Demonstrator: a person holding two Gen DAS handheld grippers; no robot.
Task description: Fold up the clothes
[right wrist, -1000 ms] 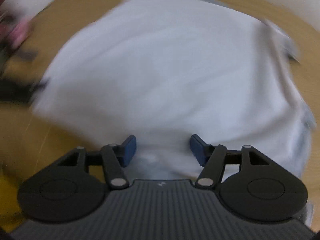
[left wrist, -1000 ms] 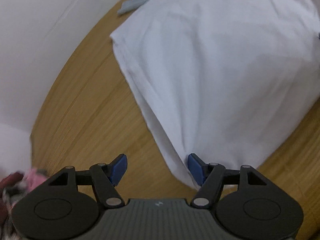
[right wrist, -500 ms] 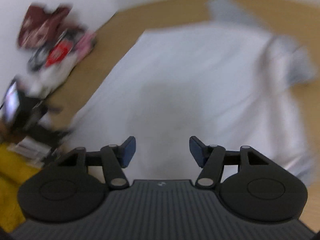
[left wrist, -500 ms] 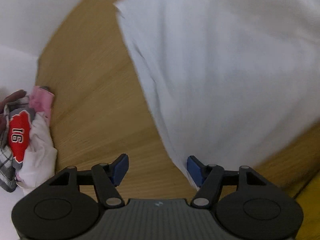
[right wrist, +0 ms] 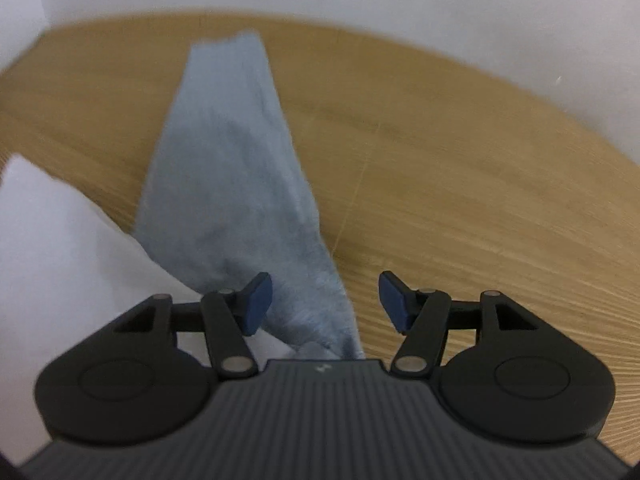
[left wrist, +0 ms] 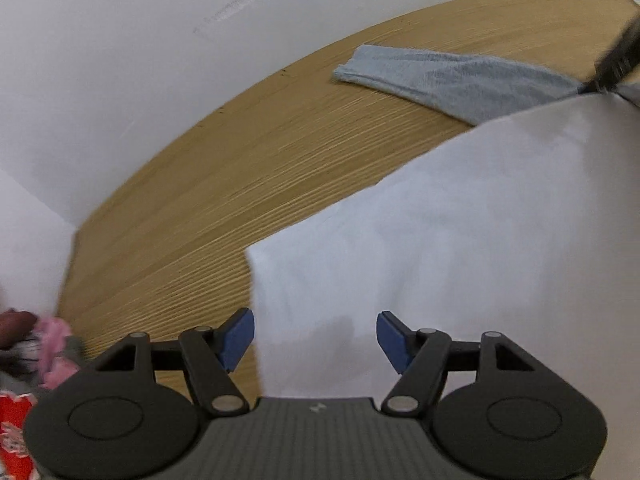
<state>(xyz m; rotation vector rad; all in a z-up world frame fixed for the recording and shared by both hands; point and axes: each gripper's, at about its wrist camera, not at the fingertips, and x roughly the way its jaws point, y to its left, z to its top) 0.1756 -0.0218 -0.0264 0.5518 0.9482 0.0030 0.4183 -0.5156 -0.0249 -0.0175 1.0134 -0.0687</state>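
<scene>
So the white shirt [left wrist: 460, 240] is spread flat on the wooden table [left wrist: 240, 168]; nothing's gripped by the left gripper [left wrist: 314, 336], jaws opening, while the right gripper [right wrist: 325, 300] is closing above the grey-blue sleeve [right wrist: 236, 184], untouched

A plain indoor room is seen. A wooden table [left wrist: 248, 168] is set against bare white walls [left wrist: 120, 60]. Clothes [right wrist: 236, 184] are laid on it.
</scene>
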